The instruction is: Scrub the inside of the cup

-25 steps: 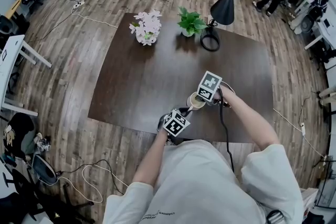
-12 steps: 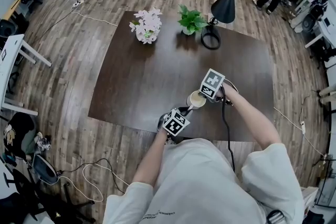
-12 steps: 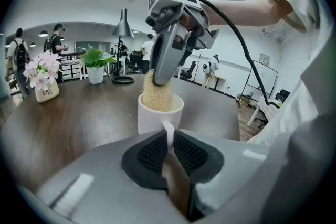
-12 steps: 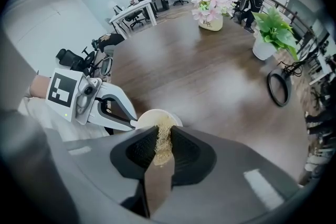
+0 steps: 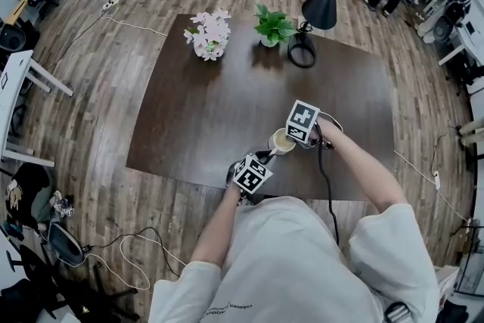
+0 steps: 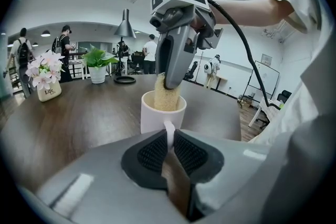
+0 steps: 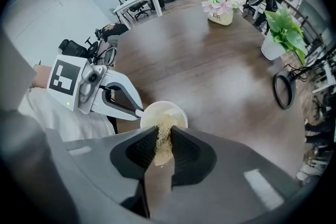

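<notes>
Two grippers engaged on one cup (image 5: 281, 141), which stands upright on the table (image 5: 189, 117) near its front edge, just ahead of the person.

Left gripper (image 6: 169, 136): jaws closed tight on the handle (image 6: 169, 128), steadying the cup.

Right gripper (image 7: 163, 147): jaws clamped on a tan sponge (image 7: 163, 134). The sponge's lower end sits below the rim, inside the cup.

Change over the last second: in the head view the right gripper's marker cube has shifted a little and turned, first out and then back. The cup and left gripper have barely moved against the table. The sponge has stayed in the cup throughout.

Reading: small back-and-forth of the right gripper with the cup held fixed fits a scrubbing stroke in progress. How much of the inner wall has been covered cannot be told. The bottom of the cup is hidden by the sponge.

Risk: the handle grip alone resists the push, so a hard sideways stroke could tip the cup.
</notes>
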### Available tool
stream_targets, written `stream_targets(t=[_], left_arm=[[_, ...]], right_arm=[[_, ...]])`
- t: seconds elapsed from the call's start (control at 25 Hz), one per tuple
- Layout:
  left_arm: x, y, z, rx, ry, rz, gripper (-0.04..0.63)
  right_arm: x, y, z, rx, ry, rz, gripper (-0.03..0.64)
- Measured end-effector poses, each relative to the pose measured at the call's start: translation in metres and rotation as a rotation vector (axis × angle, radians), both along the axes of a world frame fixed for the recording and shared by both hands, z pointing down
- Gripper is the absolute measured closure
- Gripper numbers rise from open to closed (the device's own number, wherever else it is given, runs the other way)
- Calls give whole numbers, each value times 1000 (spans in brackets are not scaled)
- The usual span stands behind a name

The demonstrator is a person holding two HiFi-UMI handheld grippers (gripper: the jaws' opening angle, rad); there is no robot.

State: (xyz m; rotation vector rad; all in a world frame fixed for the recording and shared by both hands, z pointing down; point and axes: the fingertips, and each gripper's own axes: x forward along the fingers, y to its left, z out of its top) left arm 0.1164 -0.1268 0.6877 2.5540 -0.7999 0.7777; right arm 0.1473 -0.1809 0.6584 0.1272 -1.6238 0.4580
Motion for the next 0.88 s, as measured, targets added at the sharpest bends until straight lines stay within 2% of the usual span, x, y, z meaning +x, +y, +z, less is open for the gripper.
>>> stream_targets(t=[0.4, 0.88], left_arm=[[0, 0, 1, 3, -14, -15, 554], [1, 2, -1, 10, -15, -21, 554]], right_arm=[[-4, 17, 8, -22, 13, -50, 525], [-13, 25, 25, -76, 6, -16, 526]])
